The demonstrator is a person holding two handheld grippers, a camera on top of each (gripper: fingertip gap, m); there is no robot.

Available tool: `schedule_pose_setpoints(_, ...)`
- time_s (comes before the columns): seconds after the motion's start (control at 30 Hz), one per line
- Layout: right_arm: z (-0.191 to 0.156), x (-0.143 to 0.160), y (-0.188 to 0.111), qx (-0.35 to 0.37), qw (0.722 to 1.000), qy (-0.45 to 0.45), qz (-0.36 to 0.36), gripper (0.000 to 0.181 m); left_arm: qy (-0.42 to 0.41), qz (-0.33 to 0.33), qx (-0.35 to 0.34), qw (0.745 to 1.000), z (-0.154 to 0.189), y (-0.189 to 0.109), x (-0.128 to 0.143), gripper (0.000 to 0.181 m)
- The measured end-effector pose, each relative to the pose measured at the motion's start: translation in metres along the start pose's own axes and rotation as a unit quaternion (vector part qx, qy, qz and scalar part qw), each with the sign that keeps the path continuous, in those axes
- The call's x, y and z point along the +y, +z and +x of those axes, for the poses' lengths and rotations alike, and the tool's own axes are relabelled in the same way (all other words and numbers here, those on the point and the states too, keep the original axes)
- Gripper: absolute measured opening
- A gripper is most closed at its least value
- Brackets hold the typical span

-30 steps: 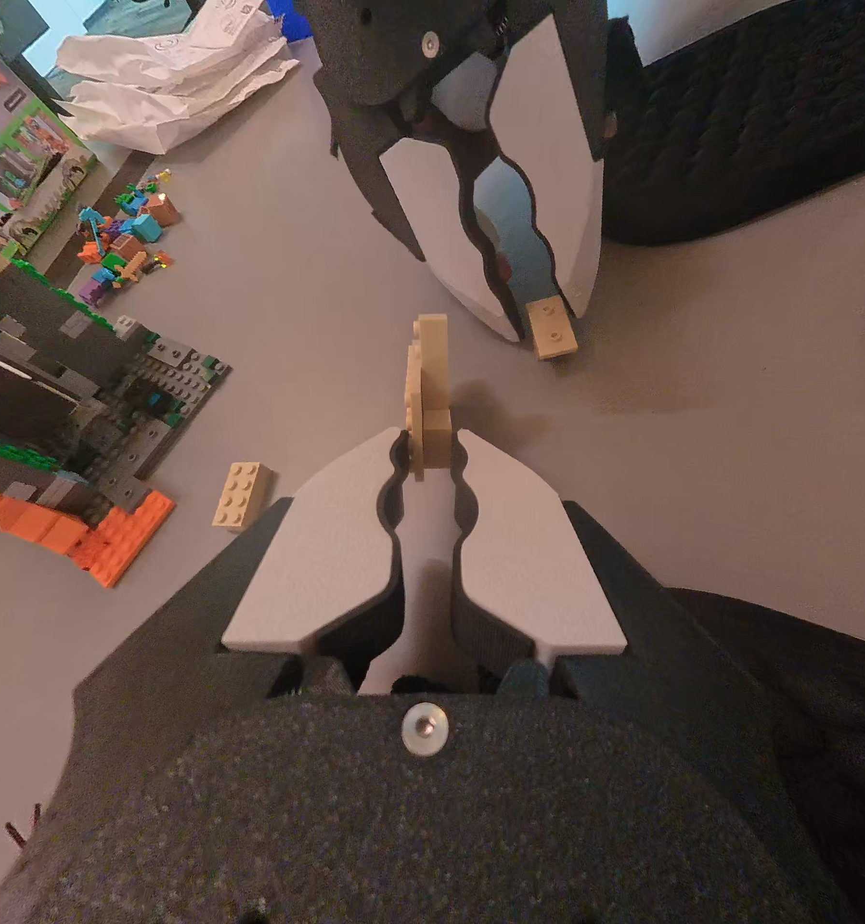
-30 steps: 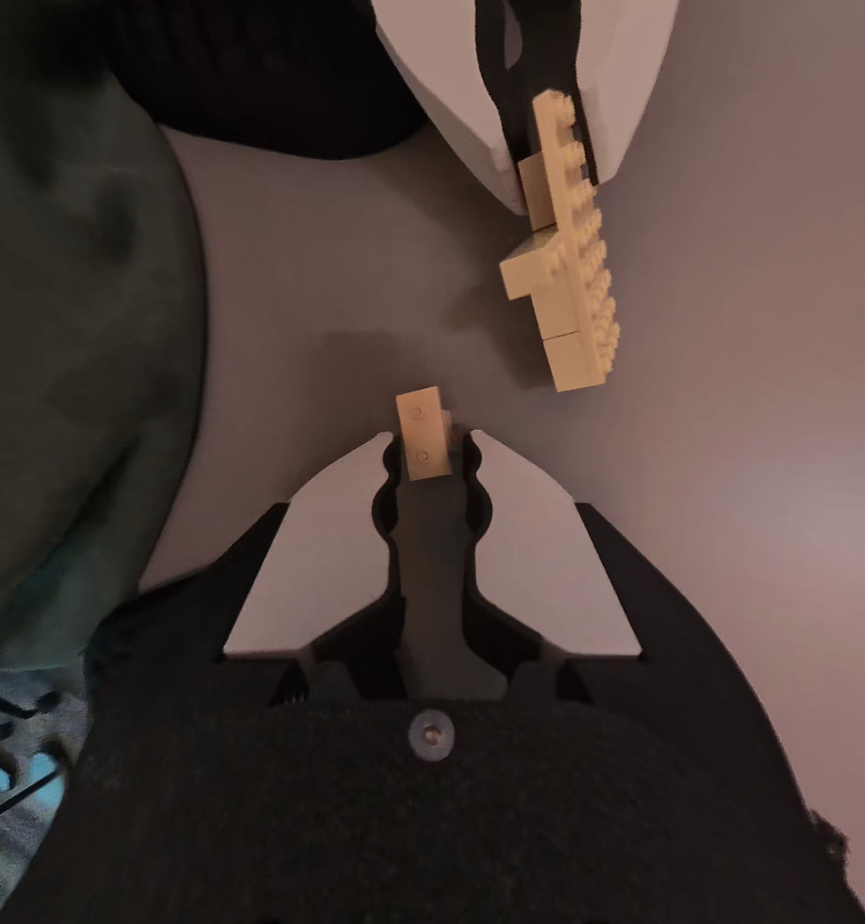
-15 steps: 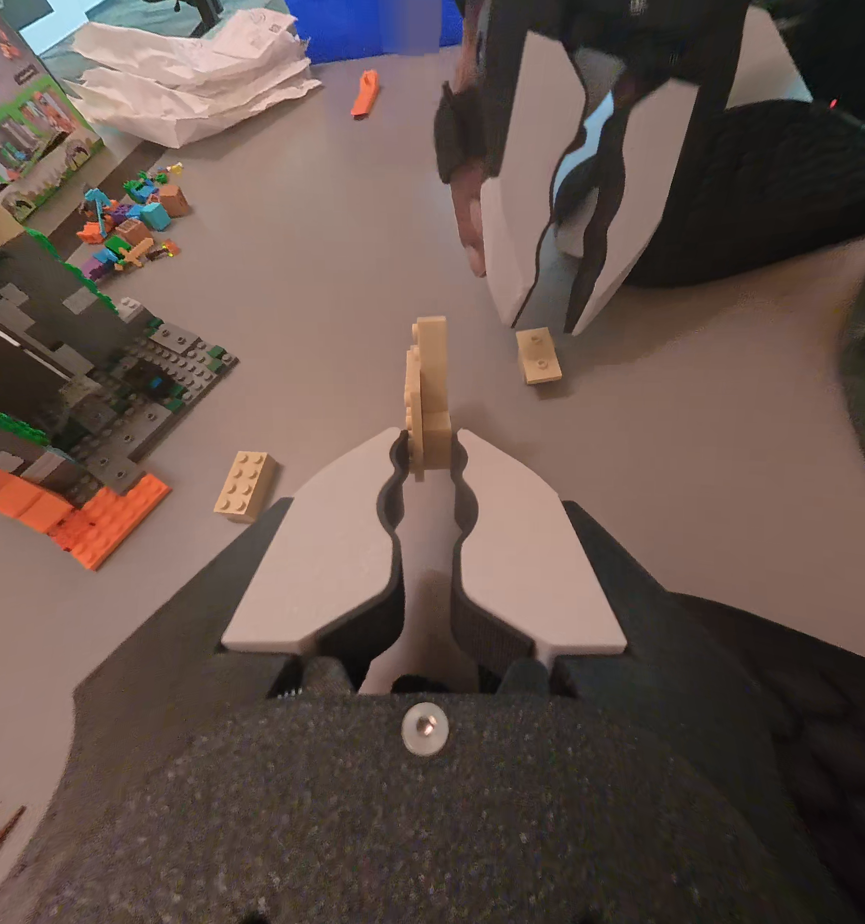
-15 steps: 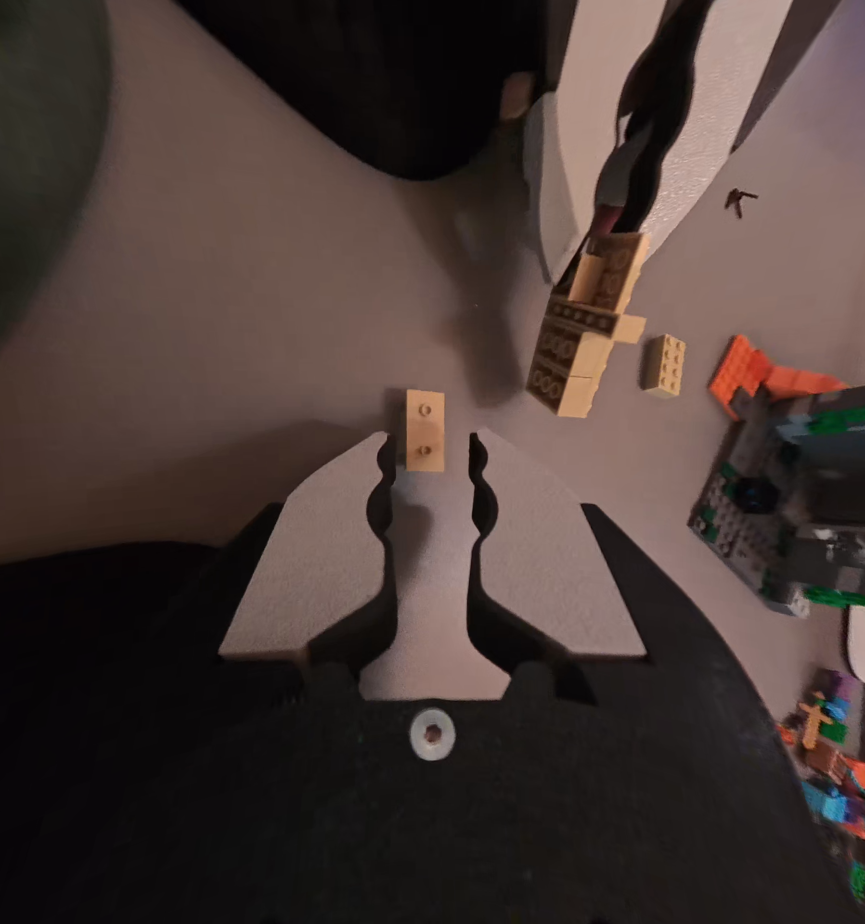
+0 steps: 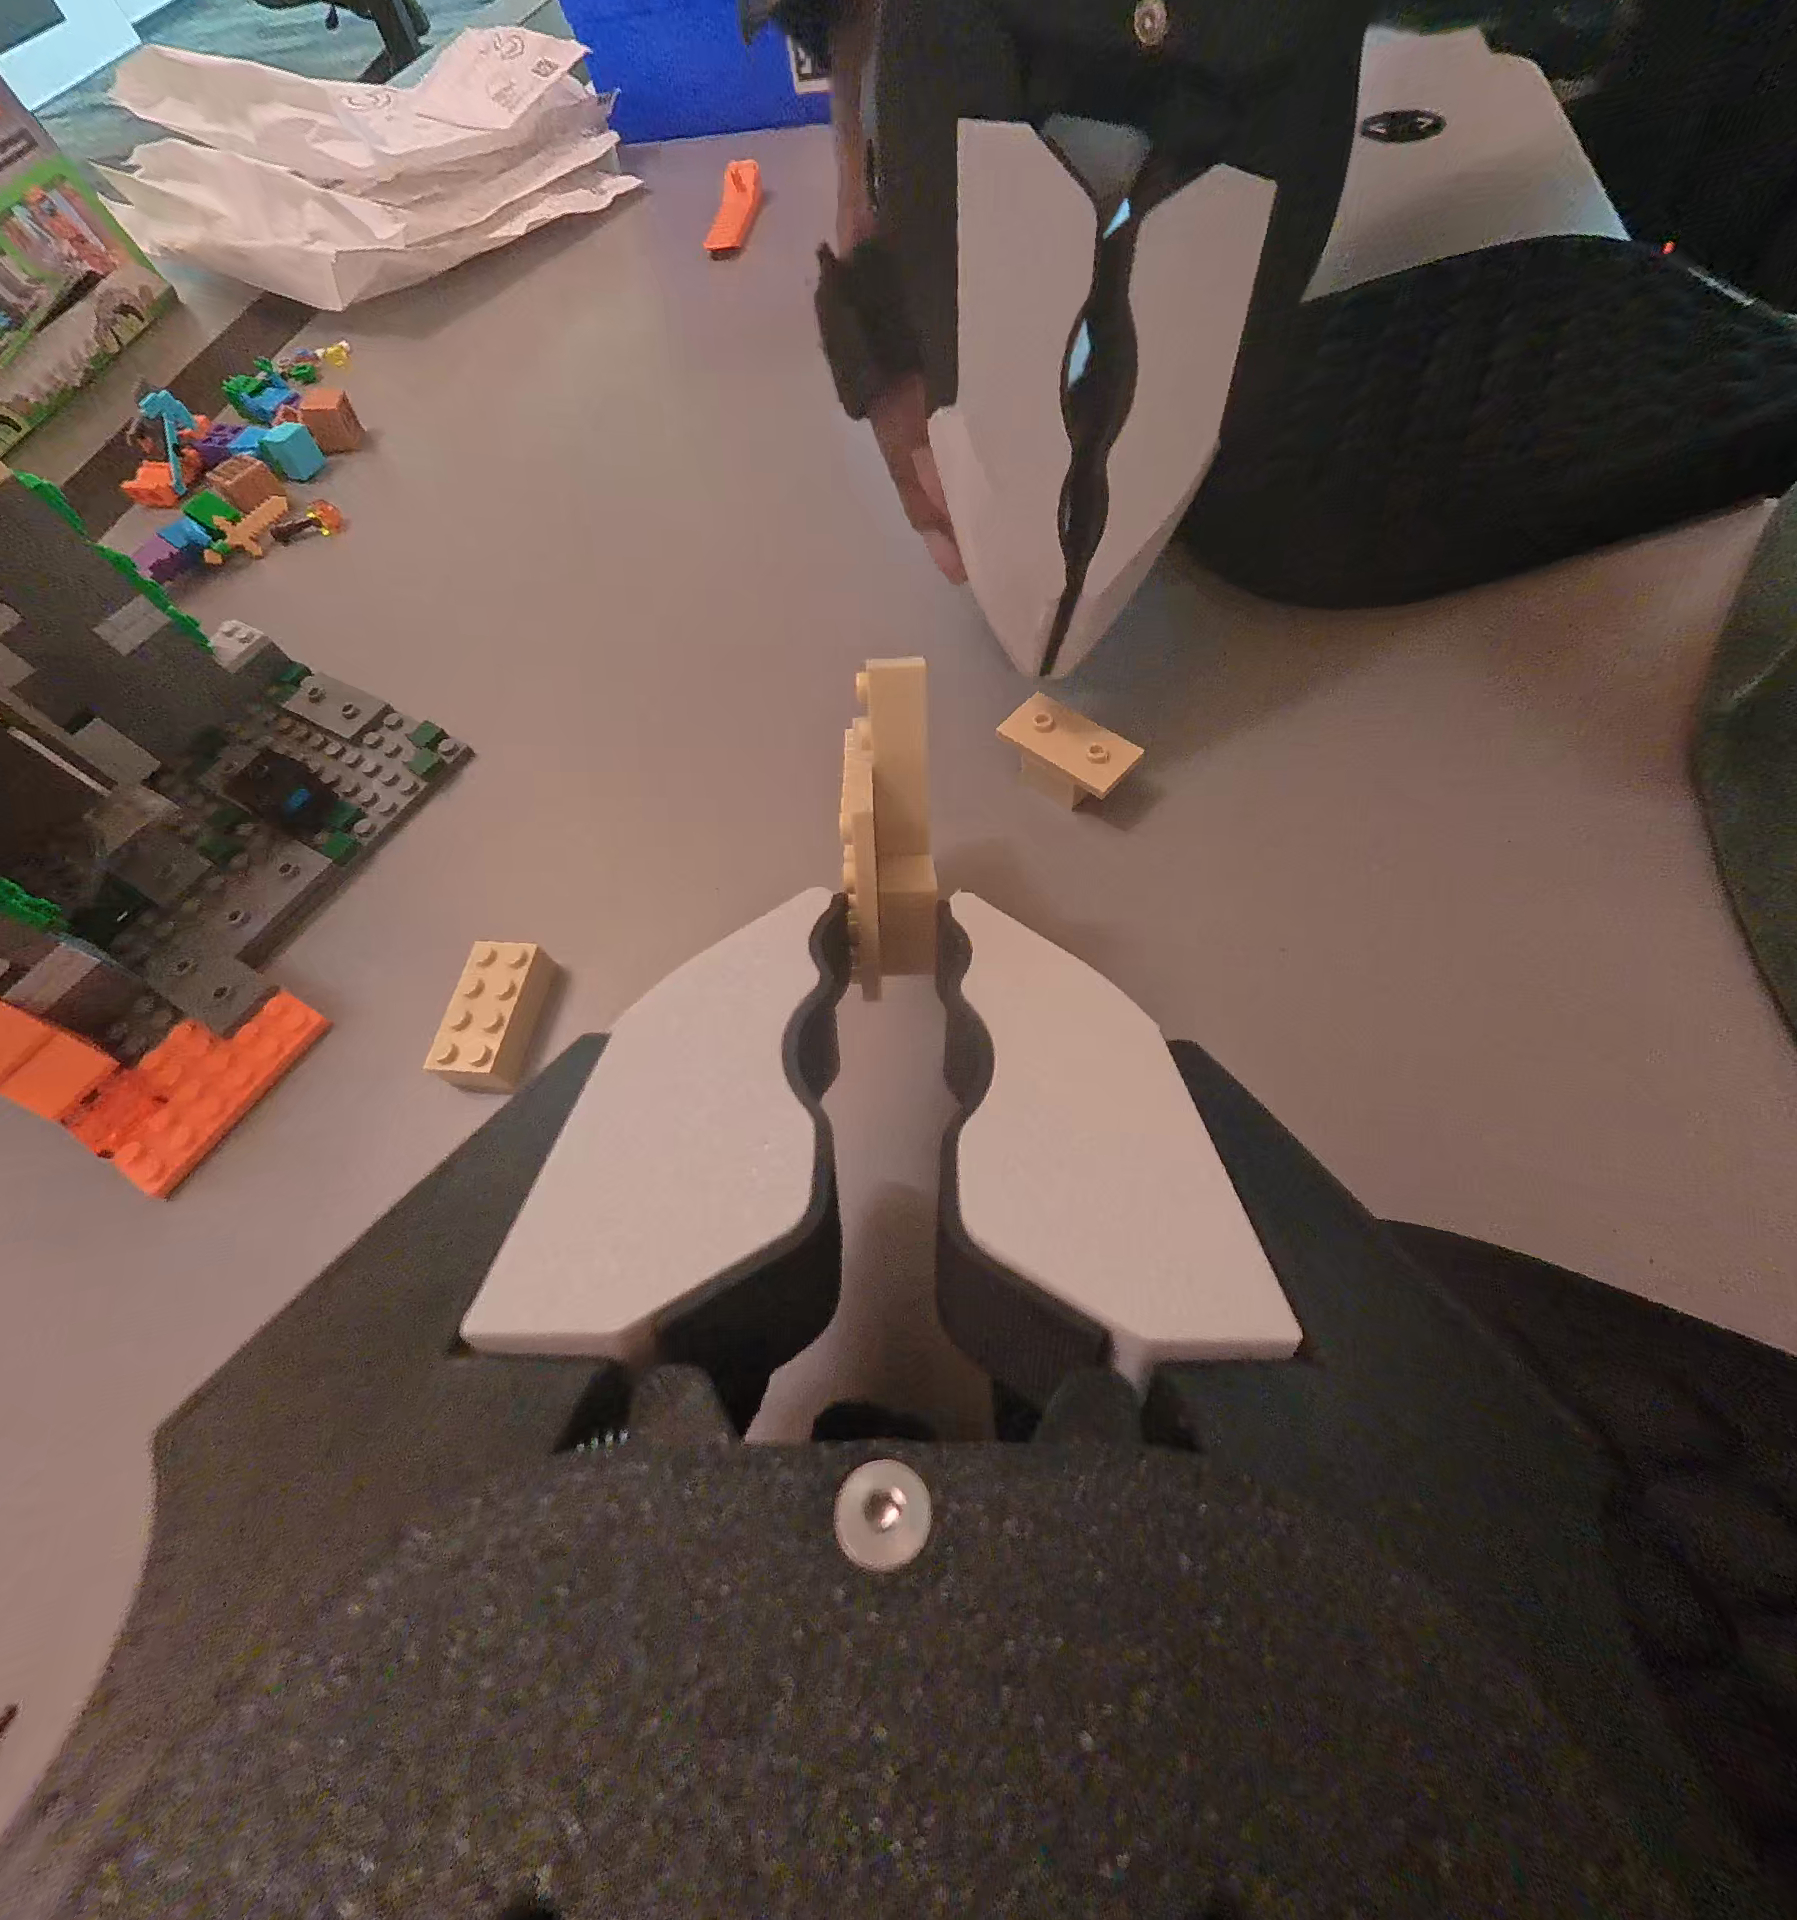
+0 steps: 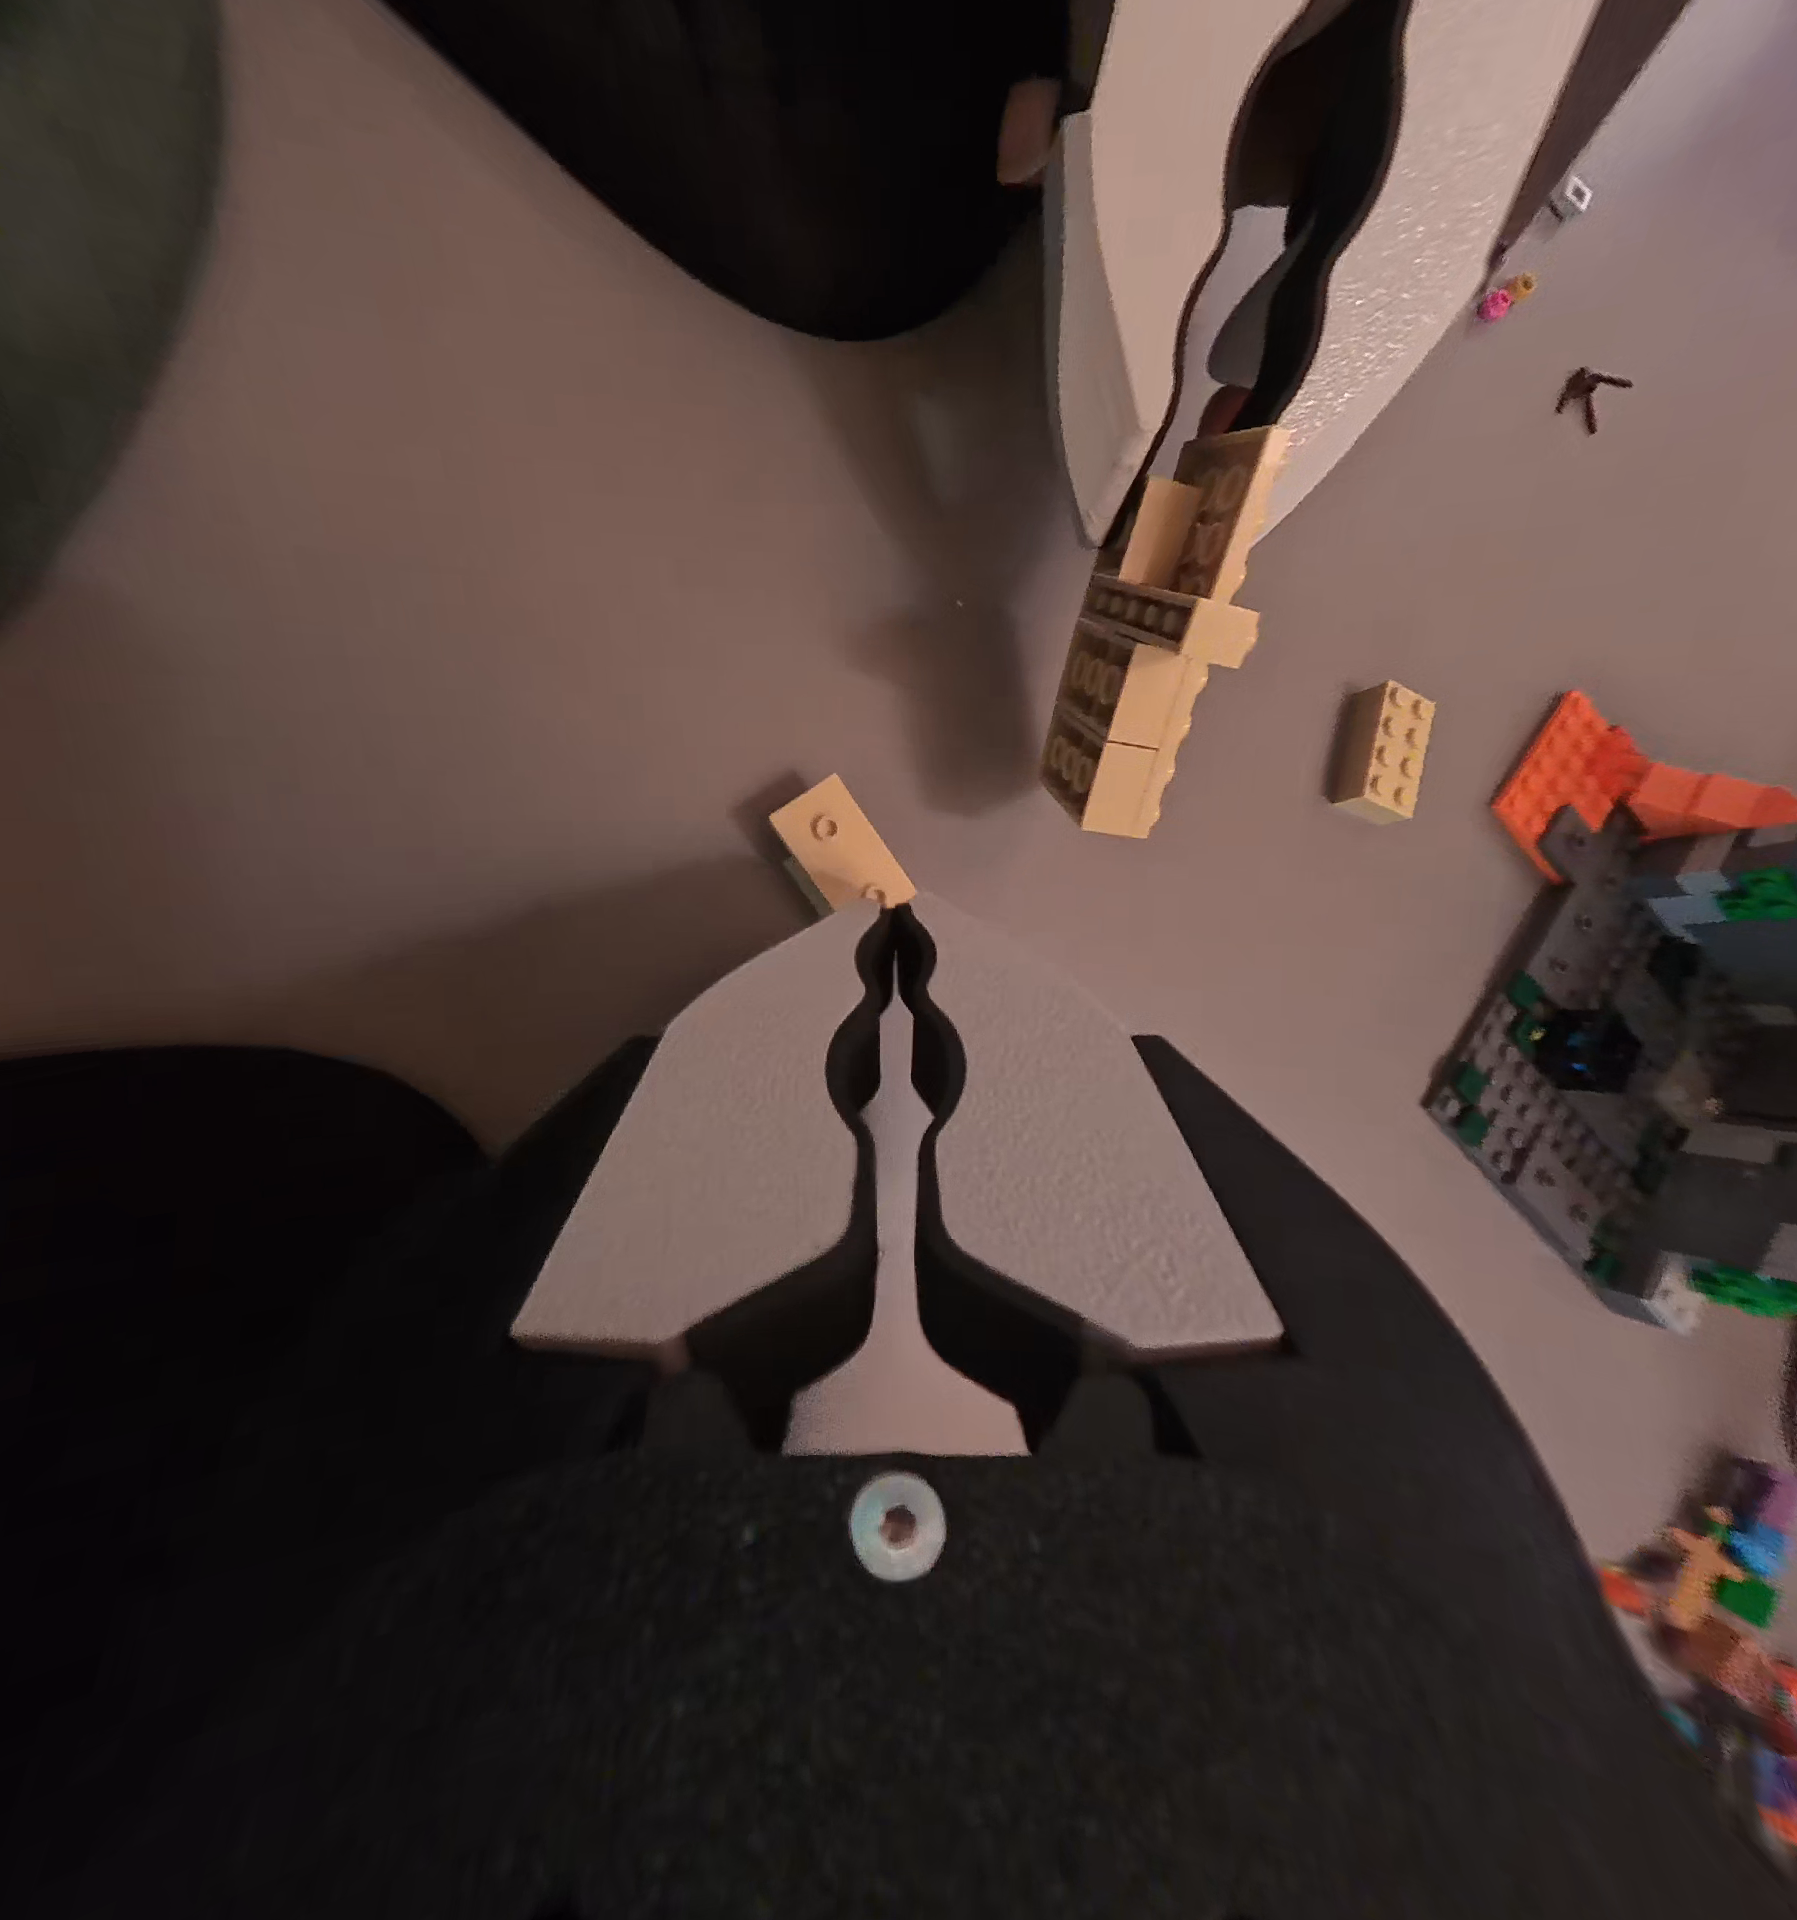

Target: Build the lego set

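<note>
My left gripper (image 5: 889,920) is shut on the lower end of a tan brick assembly (image 5: 894,790) and holds it upright above the grey table. It also shows in the right wrist view (image 6: 1154,665), hanging from the left gripper (image 6: 1200,468). A small tan plate piece (image 5: 1070,753) lies on the table just right of the assembly. My right gripper (image 6: 896,914) is shut and empty, its tips at the edge of that piece (image 6: 840,847). In the left wrist view the right gripper (image 5: 1055,665) points down just behind the piece.
A loose tan 2x4 brick (image 5: 489,1013) lies left of my left gripper. A grey, green and orange build (image 5: 177,862) stands at the left. Small coloured pieces (image 5: 239,468), white paper bags (image 5: 374,177) and an orange tool (image 5: 733,208) lie farther back. A black cushion (image 5: 1496,416) sits at the right. Across from one pair of fingers to the other is roughly 8 cm.
My right gripper let go of the small tan piece, opened, drew back and has now shut empty. The piece lies turned on the table. My left gripper still holds the assembly.
</note>
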State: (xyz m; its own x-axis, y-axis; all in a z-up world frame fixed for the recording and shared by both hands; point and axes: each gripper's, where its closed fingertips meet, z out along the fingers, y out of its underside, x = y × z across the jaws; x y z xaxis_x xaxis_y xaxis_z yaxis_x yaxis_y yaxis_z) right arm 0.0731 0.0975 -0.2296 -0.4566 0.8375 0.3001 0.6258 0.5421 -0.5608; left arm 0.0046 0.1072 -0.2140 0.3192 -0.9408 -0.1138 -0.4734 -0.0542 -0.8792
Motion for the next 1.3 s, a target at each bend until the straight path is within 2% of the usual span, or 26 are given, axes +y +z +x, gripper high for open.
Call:
schedule_pose_setpoints(0.03,0.000,0.002,-0.001,0.000,1.000,-0.022,-0.009,0.002,0.000,0.000,0.000,1.000,0.000,0.000,0.000,0.015)
schedule_pose_setpoints(0.13,-0.005,0.009,-0.001,-0.001,0.995,-0.092,-0.048,0.022,0.000,-0.001,0.000,1.000,-0.001,-0.001,0.001,0.015)
schedule_pose_setpoints(0.2,-0.005,0.010,0.001,0.016,0.987,-0.150,-0.057,0.028,0.000,-0.001,0.002,1.000,0.000,-0.001,0.001,0.015)
schedule_pose_setpoints(0.4,-0.003,0.011,0.008,0.047,0.957,-0.280,-0.062,0.028,0.004,-0.001,0.006,1.000,0.001,0.000,0.001,0.015)
schedule_pose_setpoints(0.5,-0.003,0.010,0.011,0.039,0.949,-0.309,-0.056,0.023,0.002,0.000,0.009,1.000,0.001,0.000,0.001,0.015)
schedule_pose_setpoints(0.57,-0.002,0.011,0.012,0.037,0.946,-0.319,-0.055,0.011,0.000,0.002,0.010,1.000,0.001,0.000,0.000,0.015)
schedule_pose_setpoints(0.67,-0.007,0.008,0.010,0.007,0.961,-0.273,-0.039,0.003,-0.001,0.004,0.012,1.000,0.001,-0.001,0.000,0.015)
schedule_pose_setpoints(0.77,-0.015,0.000,0.001,-0.095,0.988,-0.123,-0.021,0.003,0.001,0.002,0.014,1.000,0.002,-0.001,0.000,0.015)
schedule_pose_setpoints(0.83,-0.020,0.001,-0.004,-0.171,0.984,-0.026,-0.038,0.003,0.008,-0.002,0.015,1.000,0.004,0.000,0.001,0.015)
schedule_pose_setpoints(0.9,-0.022,0.005,-0.004,-0.222,0.972,0.027,-0.067,0.003,0.015,-0.006,0.014,1.000,0.006,0.001,0.002,0.015)
schedule_pose_setpoints(1.1,-0.020,0.013,0.004,-0.252,0.954,0.032,-0.160,0.009,0.024,-0.024,0.002,0.999,0.006,0.005,0.006,0.015)
schedule_pose_setpoints(1.3,-0.015,0.010,0.003,-0.226,0.960,0.011,-0.166,0.017,0.020,-0.026,-0.003,0.999,0.003,0.004,0.007,0.015)
